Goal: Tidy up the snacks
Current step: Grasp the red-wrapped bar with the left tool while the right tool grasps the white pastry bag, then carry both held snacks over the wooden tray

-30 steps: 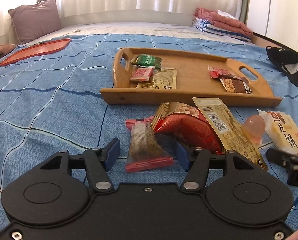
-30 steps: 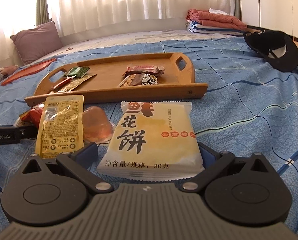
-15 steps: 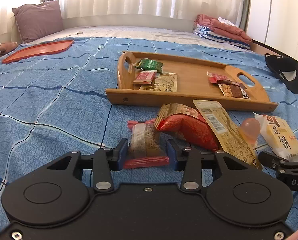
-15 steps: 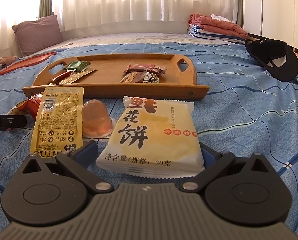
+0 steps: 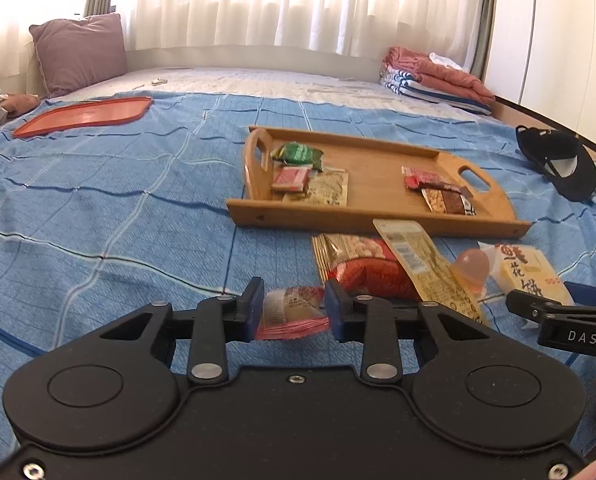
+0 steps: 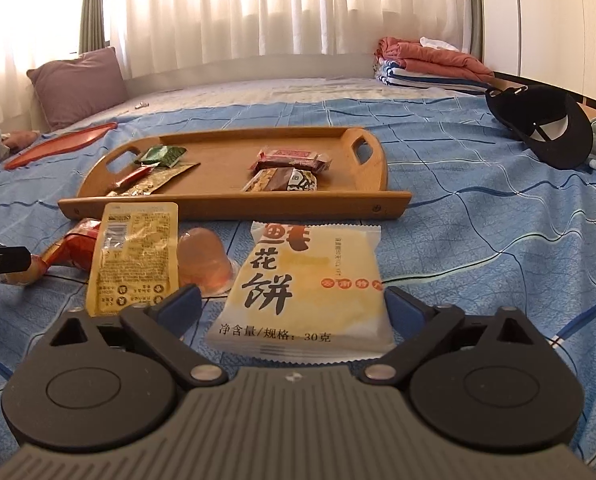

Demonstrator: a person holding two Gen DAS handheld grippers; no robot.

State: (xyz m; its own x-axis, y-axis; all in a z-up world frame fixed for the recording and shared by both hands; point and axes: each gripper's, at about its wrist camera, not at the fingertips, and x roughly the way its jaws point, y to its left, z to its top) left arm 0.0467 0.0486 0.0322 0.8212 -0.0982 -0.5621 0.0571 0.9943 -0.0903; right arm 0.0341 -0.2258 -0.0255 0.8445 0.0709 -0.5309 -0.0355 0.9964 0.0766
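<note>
Low in the left wrist view, the left gripper [image 5: 294,310] has just been closing and now pinches a small pink-edged snack packet [image 5: 292,312], with the wooden tray [image 5: 378,216] above it. In the right wrist view, the right gripper [image 6: 290,304] has been closing around a yellow pastry packet [image 6: 304,292] on the bed [image 6: 478,240]; its right finger [image 6: 402,310] touches the wrapper while the left stands clear.

Yellow pastry packet [image 6: 302,292]: "花饼", "净含量/规格: 30克". Right tongs [image 5: 570,312]: "DAS".
</note>
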